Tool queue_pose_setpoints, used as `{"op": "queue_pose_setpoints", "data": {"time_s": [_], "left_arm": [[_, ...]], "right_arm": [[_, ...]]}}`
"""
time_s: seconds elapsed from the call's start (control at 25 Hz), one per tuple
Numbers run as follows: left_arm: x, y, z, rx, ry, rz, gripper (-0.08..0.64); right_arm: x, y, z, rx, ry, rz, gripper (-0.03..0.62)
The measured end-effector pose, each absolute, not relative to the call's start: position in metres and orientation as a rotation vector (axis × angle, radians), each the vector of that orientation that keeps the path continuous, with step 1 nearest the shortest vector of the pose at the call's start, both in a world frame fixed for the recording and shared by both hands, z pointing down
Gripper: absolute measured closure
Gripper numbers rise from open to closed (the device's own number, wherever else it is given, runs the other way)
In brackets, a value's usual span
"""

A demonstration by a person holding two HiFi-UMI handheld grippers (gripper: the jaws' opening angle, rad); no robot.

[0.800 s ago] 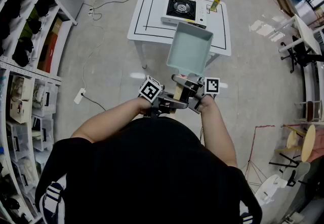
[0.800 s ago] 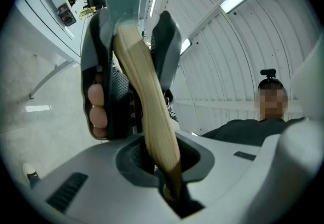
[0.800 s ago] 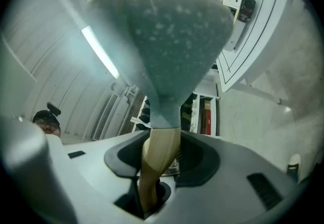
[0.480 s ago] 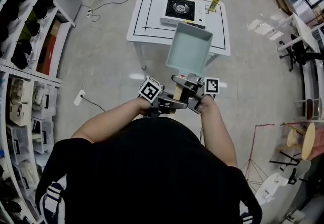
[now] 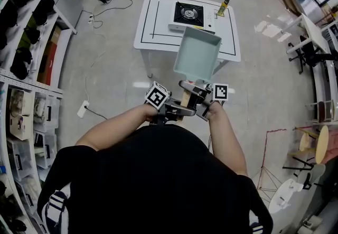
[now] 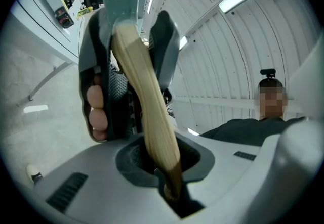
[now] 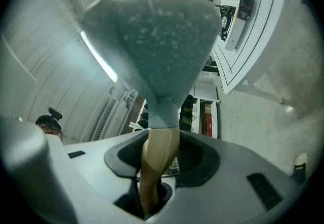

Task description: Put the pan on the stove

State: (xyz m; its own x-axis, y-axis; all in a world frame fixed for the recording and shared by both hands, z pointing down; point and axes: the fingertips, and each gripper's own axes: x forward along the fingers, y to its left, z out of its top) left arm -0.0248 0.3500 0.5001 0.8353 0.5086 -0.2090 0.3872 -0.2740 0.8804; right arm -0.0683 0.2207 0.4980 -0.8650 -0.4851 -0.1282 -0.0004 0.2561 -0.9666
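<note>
Head view: my left gripper (image 5: 170, 110) and right gripper (image 5: 199, 100) sit side by side, both clamped on the wooden handle (image 5: 185, 96) of the empty pale-green pan (image 5: 197, 56). I hold the pan in the air, its long axis pointing ahead toward the stove (image 5: 188, 12) on the white table (image 5: 153, 29), well apart.
Left gripper view: narrow jaws pinch the handle's end.
Right gripper view: jaws grip it nearer the pan.

Left grey two-jaw gripper (image 5: 173, 107), right grey two-jaw gripper (image 5: 197, 102): held side by side before the chest, jaws clamped on pale wooden handle (image 5: 185, 94).
</note>
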Motion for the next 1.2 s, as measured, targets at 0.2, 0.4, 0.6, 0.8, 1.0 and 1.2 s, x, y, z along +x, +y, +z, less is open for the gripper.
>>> {"op": "queue_pose_setpoints", "data": {"time_s": [0.2,0.4,0.6,0.8,1.0,1.2], "left_arm": [[-0.034,0.342,0.497,1.901,0.687,0.155,0.505],[-0.059,0.324,0.499,1.895,0.697,0.142,0.505],[-0.061,0.316,0.497,1.904,0.700,0.135,0.505],[-0.064,0.304,0.501,1.905,0.690,0.138,0.505],[-0.058,0.290,0.509,1.900,0.678,0.145,0.505],[-0.047,0.272,0.511,1.914,0.667,0.133,0.505]], "right_arm": [[-0.076,0.211,0.496,-0.451,2.128,-1.627,0.437],[-0.100,0.193,0.500,-0.460,2.124,-1.634,0.439],[-0.103,0.185,0.495,-0.450,2.121,-1.637,0.439],[-0.106,0.173,0.500,-0.449,2.125,-1.634,0.439],[-0.099,0.161,0.508,-0.447,2.106,-1.648,0.440],[-0.090,0.144,0.506,-0.432,2.107,-1.651,0.440]]}}
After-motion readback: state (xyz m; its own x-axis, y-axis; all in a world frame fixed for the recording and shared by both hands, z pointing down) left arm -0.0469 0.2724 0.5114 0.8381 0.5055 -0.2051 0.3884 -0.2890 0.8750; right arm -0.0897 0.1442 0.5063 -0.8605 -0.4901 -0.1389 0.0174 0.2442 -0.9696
